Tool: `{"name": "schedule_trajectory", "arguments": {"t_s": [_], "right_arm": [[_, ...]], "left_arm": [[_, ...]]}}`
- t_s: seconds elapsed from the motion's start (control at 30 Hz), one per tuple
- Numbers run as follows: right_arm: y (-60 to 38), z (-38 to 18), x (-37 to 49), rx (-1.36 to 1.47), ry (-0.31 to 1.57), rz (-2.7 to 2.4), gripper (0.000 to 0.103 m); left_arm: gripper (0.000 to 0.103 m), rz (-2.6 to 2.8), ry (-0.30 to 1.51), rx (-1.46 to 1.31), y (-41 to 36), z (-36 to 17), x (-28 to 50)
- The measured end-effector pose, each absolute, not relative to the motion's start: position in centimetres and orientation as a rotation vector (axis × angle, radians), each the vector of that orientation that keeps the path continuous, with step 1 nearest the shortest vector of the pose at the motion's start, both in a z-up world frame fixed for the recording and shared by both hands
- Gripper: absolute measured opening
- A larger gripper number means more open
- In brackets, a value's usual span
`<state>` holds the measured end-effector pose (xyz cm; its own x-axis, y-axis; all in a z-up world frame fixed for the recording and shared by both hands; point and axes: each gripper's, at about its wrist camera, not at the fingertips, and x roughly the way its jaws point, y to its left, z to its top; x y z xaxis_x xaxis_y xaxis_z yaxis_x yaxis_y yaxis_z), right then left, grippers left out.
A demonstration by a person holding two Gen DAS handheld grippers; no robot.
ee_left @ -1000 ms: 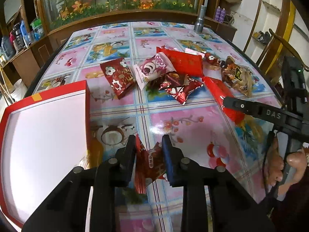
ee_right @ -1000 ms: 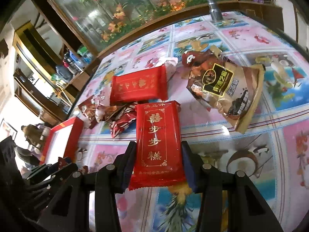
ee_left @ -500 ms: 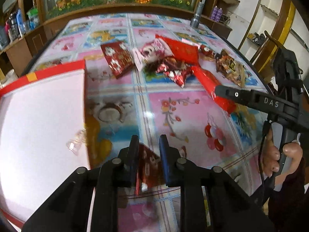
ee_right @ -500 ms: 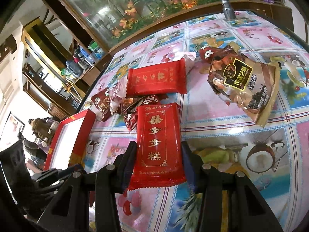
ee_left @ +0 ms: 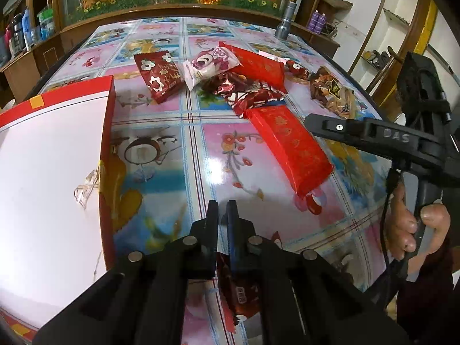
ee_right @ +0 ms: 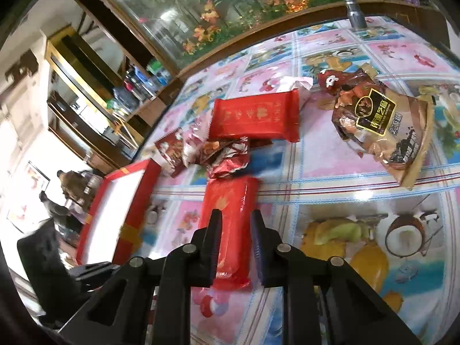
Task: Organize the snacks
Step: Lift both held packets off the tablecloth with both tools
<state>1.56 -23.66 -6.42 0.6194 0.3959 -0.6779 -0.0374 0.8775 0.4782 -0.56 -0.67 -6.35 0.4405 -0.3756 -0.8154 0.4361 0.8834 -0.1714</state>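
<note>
Left wrist view: the worktop (ee_left: 178,132) is covered with a glossy cloth of pink and blue squares printed with flowers, fruit and coconuts, and it catches a bright glare near the middle. A white tray with a red rim (ee_left: 107,132) lies on its left side. The left gripper (ee_left: 222,215) has its fingers pressed nearly together, pinching the top of a small dark red snack packet (ee_left: 241,287) that hangs below them, close to the tray's edge. Farther back lies a loose heap of snacks: a dark red flowered packet (ee_left: 159,77), a white and pink packet (ee_left: 207,67), a flat red pack (ee_left: 258,66) and crumpled red wrappers (ee_left: 247,95). A long red packet (ee_left: 290,146) lies nearer, with the right gripper's black fingers at its right end and a person's hand (ee_left: 414,230) on the handle. A silver flashlight (ee_left: 284,23) stands at the far edge. Behind runs a wooden cabinet with a glass front full of flowers, and shelves line the right wall.

Right wrist view: the right gripper (ee_right: 235,238) has its fingers closing on the long red packet (ee_right: 227,218), which sits between them, tilted and blurred; whether the pads already press it I cannot tell. A brown snack bag (ee_right: 382,126) lies to the right, the flat red pack (ee_right: 256,118) beyond, the tray (ee_right: 143,189) to the left. Wooden shelves with bottles fill the left wall
</note>
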Motion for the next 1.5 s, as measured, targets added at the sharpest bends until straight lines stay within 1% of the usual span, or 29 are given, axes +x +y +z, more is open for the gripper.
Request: {"name": "schedule_trajectory", "arguments": {"t_s": [0.03,0.13,0.17,0.2,0.27,0.3,0.33,0.4,0.43,0.57,0.63,0.7,0.8,0.87,0.9,0.93,1.03,1.23,1.43,1.5], "right_arm": [[-23.4,-6.4,1.6,0.434,0.879,0.245,0.024],[-23.0,-6.5,1.7,0.406,0.915,0.238,0.029],[-22.8,-6.4,1.6,0.390,0.919,0.231,0.037],[-22.5,-6.2,1.6,0.363,0.917,0.213,0.049],[-21.8,-5.9,1.3,0.313,0.910,0.190,0.059],[-21.1,-5.7,1.1,0.284,0.908,0.199,0.061],[-20.7,-5.7,1.0,0.268,0.907,0.207,0.061],[-19.2,-5.6,0.9,0.203,0.913,0.208,0.066],[-18.5,-5.8,0.9,0.166,0.922,0.196,0.067],[-16.0,-6.6,1.3,0.012,0.967,0.127,0.067],[-15.4,-6.8,1.3,-0.022,0.973,0.117,0.063],[-15.4,-6.8,1.2,-0.048,0.973,0.094,0.052],[-16.0,-6.7,1.0,-0.035,0.971,0.108,0.049],[-16.3,-6.7,1.0,-0.022,0.969,0.114,0.049],[-16.5,-6.7,0.9,-0.015,0.968,0.116,0.048],[-16.5,-6.6,1.0,-0.012,0.968,0.117,0.048],[-16.6,-6.5,1.0,0.002,0.965,0.122,0.048],[-17.1,-6.4,0.7,0.044,0.959,0.136,0.047],[-17.8,-6.3,0.3,0.162,0.956,0.234,0.047],[-18.2,-6.4,0.4,0.244,0.972,0.290,0.047]], "left_arm": [[0.004,-0.507,0.998,0.064,-0.6,-6.3,-0.6],[0.004,-0.508,1.002,0.057,0.0,-6.0,-1.1],[0.004,-0.513,0.999,0.044,0.3,-5.8,-1.4],[0.005,-0.522,0.998,0.035,0.5,-5.7,-1.5],[0.011,-0.564,1.000,0.010,1.1,-5.4,-2.0],[0.022,-0.574,1.001,0.005,1.2,-5.3,-2.2],[0.038,-0.581,1.001,0.002,1.3,-5.2,-2.4],[0.054,-0.576,0.995,0.006,1.5,-5.1,-2.8],[0.055,-0.573,0.993,0.008,1.7,-5.1,-3.0],[0.055,-0.606,1.012,0.023,1.5,-5.5,-4.0],[0.057,-0.611,0.999,0.066,1.1,-5.7,-4.6],[0.057,-0.608,0.989,0.111,0.5,-5.9,-5.0],[0.057,-0.619,0.981,0.138,0.2,-6.0,-5.6],[0.057,-0.616,0.964,0.161,0.0,-6.2,-6.0],[0.055,-0.608,0.953,0.160,0.1,-6.2,-6.1],[0.050,-0.601,0.949,0.149,0.3,-6.2,-5.9],[0.043,-0.577,0.946,0.099,0.9,-6.0,-5.1],[0.041,-0.558,0.933,0.091,0.7,-6.0,-5.1],[0.041,-0.570,0.928,0.075,0.9,-5.8,-5.2],[0.041,-0.579,0.907,0.075,0.9,-5.4,-5.5]]}}
